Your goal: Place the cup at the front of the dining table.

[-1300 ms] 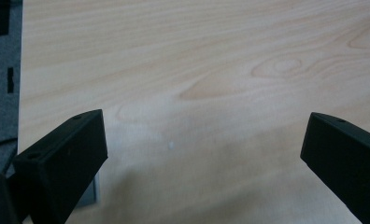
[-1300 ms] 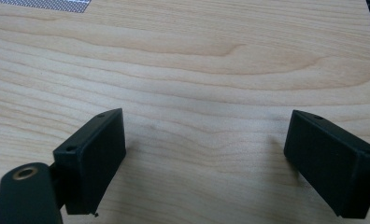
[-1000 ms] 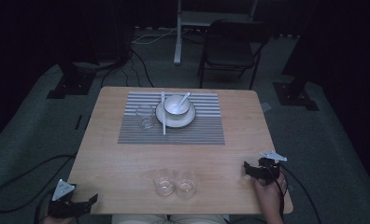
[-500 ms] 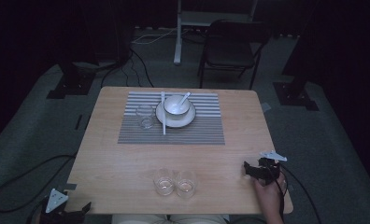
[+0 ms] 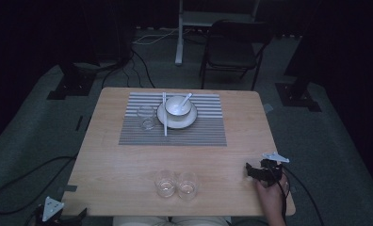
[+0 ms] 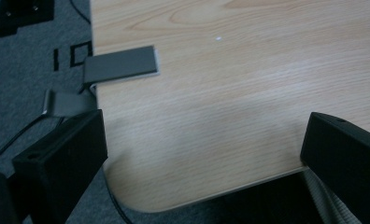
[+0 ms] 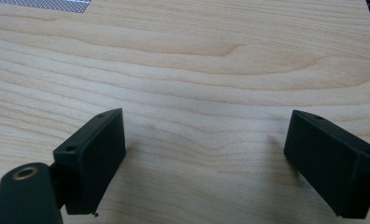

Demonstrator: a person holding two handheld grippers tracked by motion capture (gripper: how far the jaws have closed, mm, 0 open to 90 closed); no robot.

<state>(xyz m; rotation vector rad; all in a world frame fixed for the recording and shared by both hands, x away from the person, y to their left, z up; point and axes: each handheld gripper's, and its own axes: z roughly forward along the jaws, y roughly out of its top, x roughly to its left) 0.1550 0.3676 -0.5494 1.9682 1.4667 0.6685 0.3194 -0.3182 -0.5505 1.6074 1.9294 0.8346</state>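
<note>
Right gripper [image 7: 204, 158]: its two black jaws stand wide apart with nothing between them, low over bare wood near the table's right front corner; the person's right hand [image 5: 271, 197] grips it from behind.
Left gripper [image 6: 204, 158]: jaws spread wide and empty, hanging off the table's front left corner, above the grey carpet [image 5: 38, 141]; its grey three-cornered plate shows in the high view at the bottom left.
Grey tape strip [image 6: 120, 64]: stuck flat on the light wooden table [image 5: 128, 165] at its left edge, just beyond the left gripper's jaws.
Two clear drinking glasses [image 5: 176, 184]: upright side by side, touching or nearly so, near the front edge, between the two grippers.
Grey striped placemat [image 5: 175, 134]: on the far half of the table.
White bowl [image 5: 177, 106]: on a white round plate [image 5: 190, 121] on the placemat, a white spoon [image 5: 187, 98] leaning in it.
White chopsticks [image 5: 165, 113]: across the plate's left rim.
Third clear glass [image 5: 147, 117]: on the placemat, just left of the plate.
Dark folding chair [image 5: 234, 52]: on the floor beyond the table.
</note>
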